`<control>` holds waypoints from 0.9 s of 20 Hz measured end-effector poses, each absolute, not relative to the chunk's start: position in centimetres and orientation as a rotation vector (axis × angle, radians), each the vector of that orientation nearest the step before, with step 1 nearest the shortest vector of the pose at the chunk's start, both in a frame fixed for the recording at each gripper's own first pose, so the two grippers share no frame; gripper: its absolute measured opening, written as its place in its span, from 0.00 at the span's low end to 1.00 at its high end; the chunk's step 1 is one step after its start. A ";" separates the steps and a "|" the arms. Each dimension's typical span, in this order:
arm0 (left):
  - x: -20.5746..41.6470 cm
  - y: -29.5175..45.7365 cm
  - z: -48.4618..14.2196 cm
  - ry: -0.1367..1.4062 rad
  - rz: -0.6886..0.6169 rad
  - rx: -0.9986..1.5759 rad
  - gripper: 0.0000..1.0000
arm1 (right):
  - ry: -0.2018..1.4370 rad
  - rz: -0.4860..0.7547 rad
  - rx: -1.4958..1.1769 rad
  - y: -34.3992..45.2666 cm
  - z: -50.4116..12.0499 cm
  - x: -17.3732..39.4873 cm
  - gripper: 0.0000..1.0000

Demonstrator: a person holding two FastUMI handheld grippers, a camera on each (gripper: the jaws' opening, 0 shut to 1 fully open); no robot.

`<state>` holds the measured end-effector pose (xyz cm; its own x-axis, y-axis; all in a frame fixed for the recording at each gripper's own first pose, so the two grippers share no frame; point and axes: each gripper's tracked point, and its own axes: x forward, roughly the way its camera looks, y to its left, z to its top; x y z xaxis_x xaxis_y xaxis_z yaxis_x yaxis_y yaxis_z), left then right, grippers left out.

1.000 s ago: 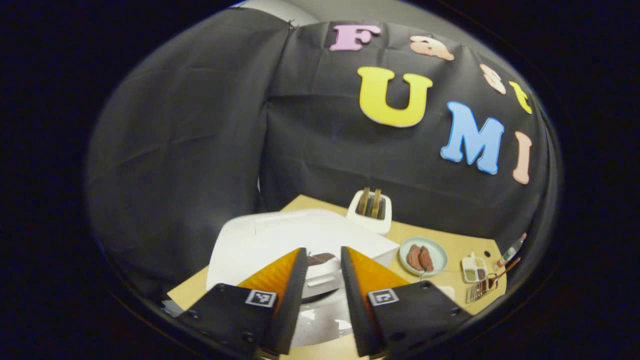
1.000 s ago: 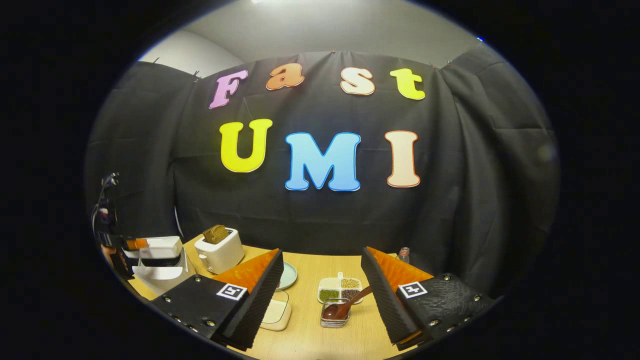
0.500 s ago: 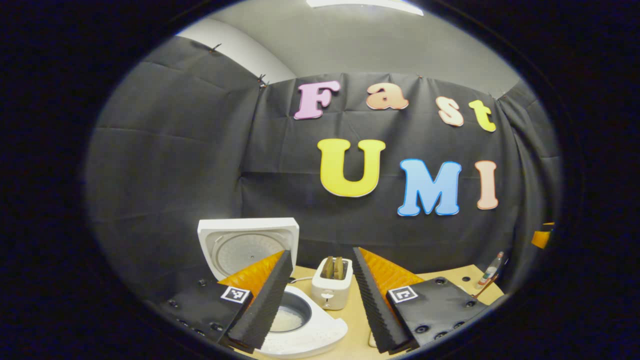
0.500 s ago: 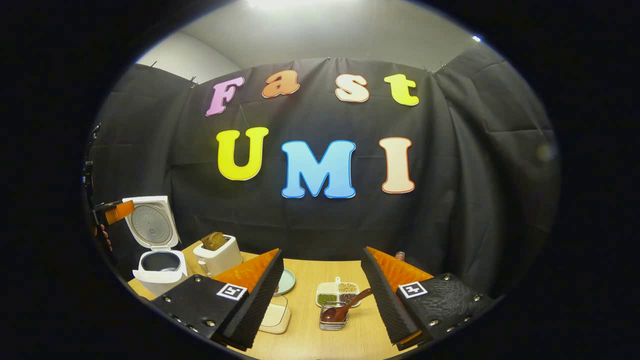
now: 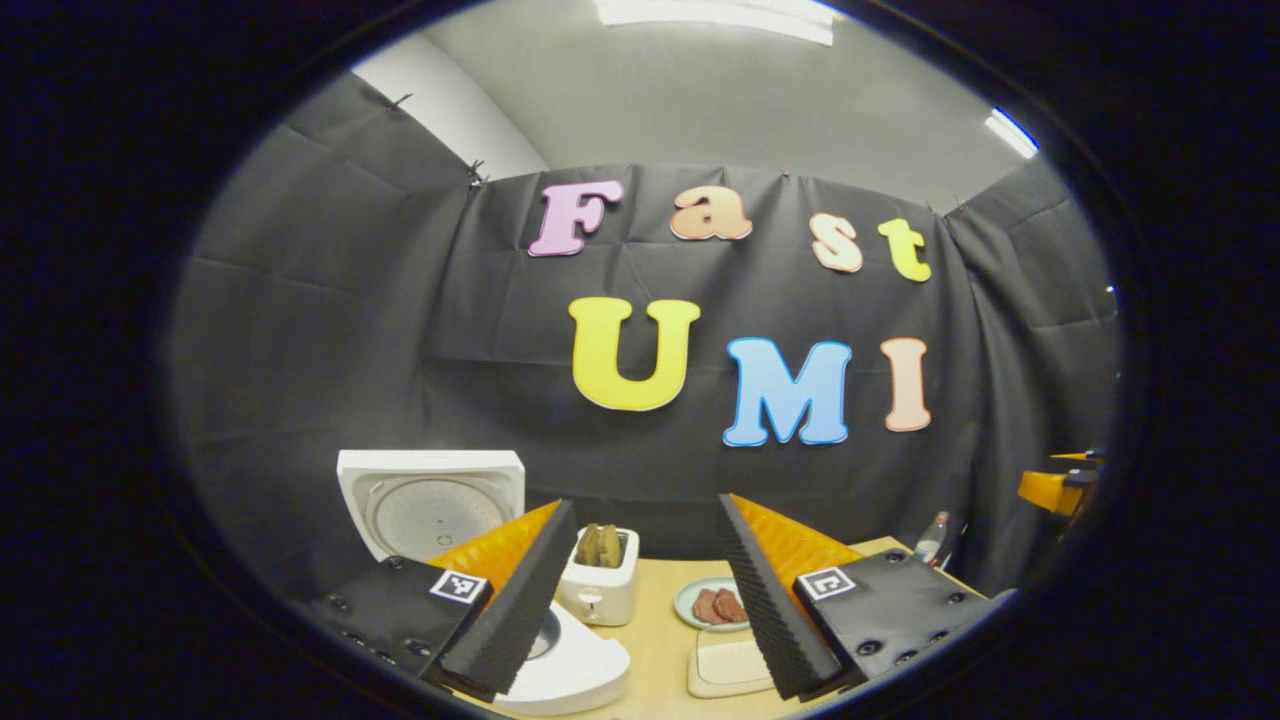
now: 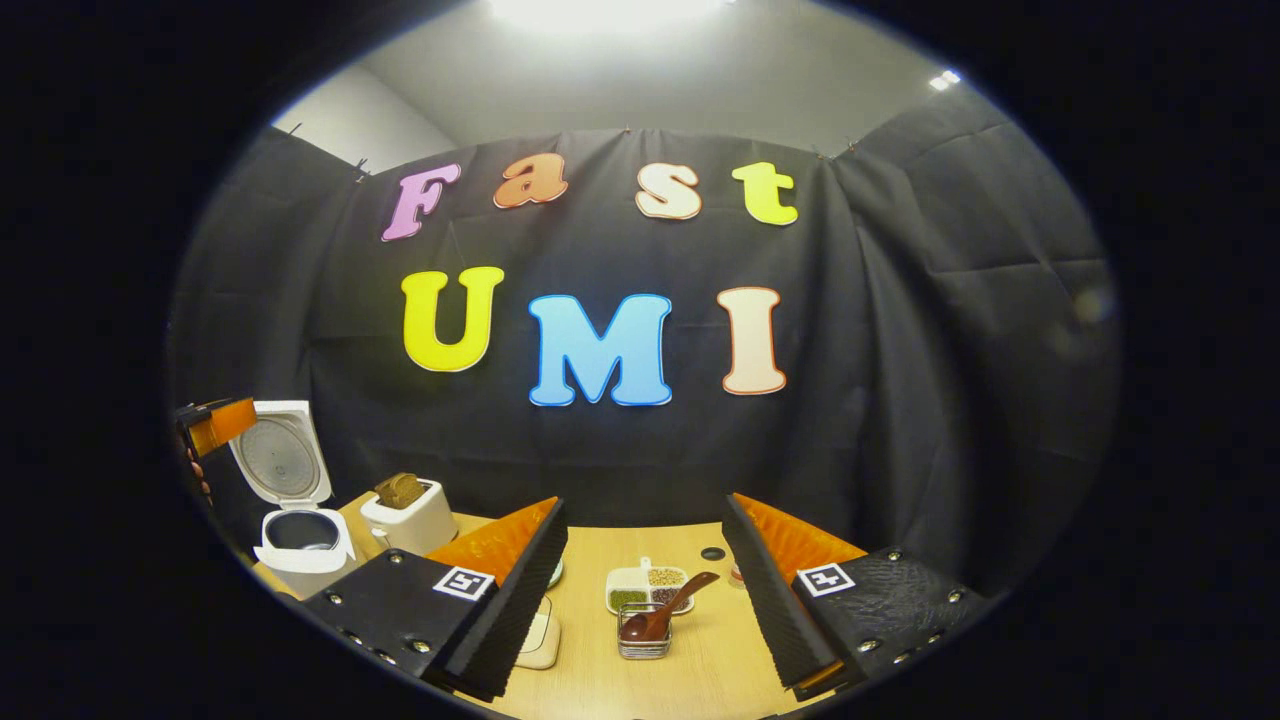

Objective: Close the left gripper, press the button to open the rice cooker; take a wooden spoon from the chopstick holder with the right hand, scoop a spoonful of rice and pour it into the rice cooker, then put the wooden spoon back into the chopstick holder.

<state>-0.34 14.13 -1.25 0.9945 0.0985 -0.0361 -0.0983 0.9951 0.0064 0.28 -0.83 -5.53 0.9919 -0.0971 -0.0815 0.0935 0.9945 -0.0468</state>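
The white rice cooker (image 5: 575, 670) stands open, its lid (image 5: 430, 503) upright; it sits at the far left in the right gripper view (image 6: 297, 548). My left gripper (image 5: 645, 515) hangs open above the table, right of the pot, holding nothing; it also shows as the left gripper (image 6: 218, 425) beside the raised lid. The wooden spoon (image 6: 662, 617) leans in the small wire chopstick holder (image 6: 643, 643). My right gripper (image 6: 643, 515) is open and empty, back from the holder, which lies between its fingers. A pale square dish (image 6: 540, 640) lies near its left finger.
A white toaster (image 5: 598, 592) with bread stands right of the cooker. A plate of meat slices (image 5: 710, 606) and the square dish (image 5: 725, 665) lie in front. A divided dish of grains (image 6: 650, 588) sits behind the holder. A bottle (image 5: 930, 535) stands at the far right.
The cooker's lid has sprung from shut to fully open. My left gripper has risen and drawn back from the cooker, its jaws wider apart. The right gripper barely moved.
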 end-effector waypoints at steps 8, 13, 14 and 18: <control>0.6 9.4 -1.2 0.031 -0.008 0.001 0.97 | 0.096 -0.161 -0.019 -4.6 -9.1 2.6 0.95; 1.4 8.6 -1.2 0.035 0.022 0.021 0.96 | 0.149 -0.127 -0.006 -5.9 -14.3 6.2 0.95; 1.6 8.3 -1.5 0.044 0.029 0.029 0.96 | 0.164 -0.124 0.001 -6.3 -15.6 7.2 0.95; 2.2 6.9 -3.0 0.080 0.028 0.048 0.97 | 0.231 -0.114 0.038 -7.9 -20.6 10.4 0.95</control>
